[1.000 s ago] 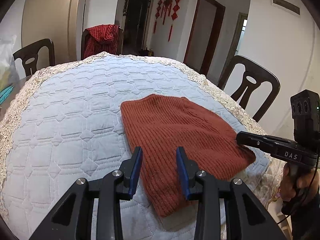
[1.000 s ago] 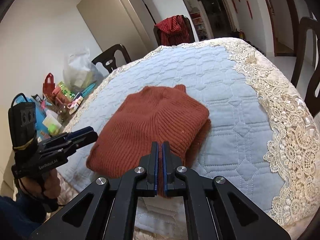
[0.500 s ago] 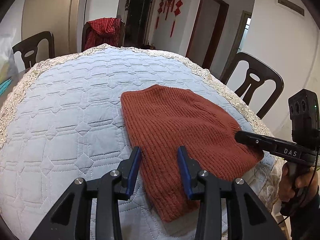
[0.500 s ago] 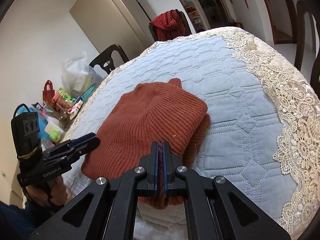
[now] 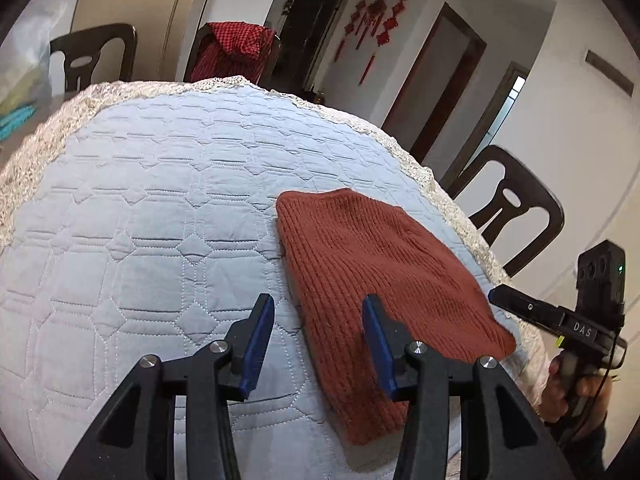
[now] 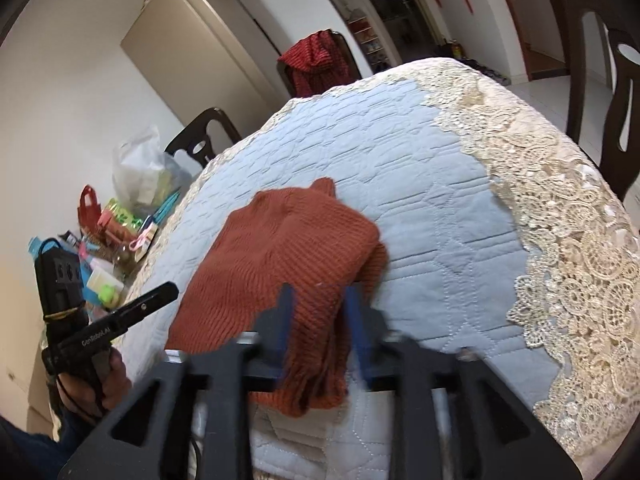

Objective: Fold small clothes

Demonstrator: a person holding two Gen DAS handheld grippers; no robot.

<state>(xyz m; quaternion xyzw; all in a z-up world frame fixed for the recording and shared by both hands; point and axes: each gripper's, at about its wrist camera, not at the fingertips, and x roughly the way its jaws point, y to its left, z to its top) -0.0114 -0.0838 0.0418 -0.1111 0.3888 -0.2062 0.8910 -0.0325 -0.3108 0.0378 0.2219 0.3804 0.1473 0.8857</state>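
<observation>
A rust-red knitted garment [image 5: 380,272] lies folded on the blue quilted tablecloth [image 5: 160,220], near the table's front edge. My left gripper [image 5: 320,336] hovers over the garment's left edge. Its jaws are opening, and the blue pads [image 5: 258,336] stand apart from the knit. In the right wrist view the garment [image 6: 288,256] has its near corner hanging between the blurred jaws of my right gripper [image 6: 320,318]. These jaws are opening too, and the pads do not press the fabric. Each gripper shows in the other's view, held by a hand at the table edge.
A cream lace border [image 6: 560,240] rings the cloth. Dark wooden chairs [image 5: 516,216] stand around the table, one draped with a red checked cloth [image 5: 232,52]. A plastic bag [image 6: 144,172] and small colourful items [image 6: 116,232] crowd the table's left side.
My right gripper was shut on the garment's near corner and has now sprung apart. My left gripper's jaws have widened, and it has shifted left, so the garment sits further right in its view.
</observation>
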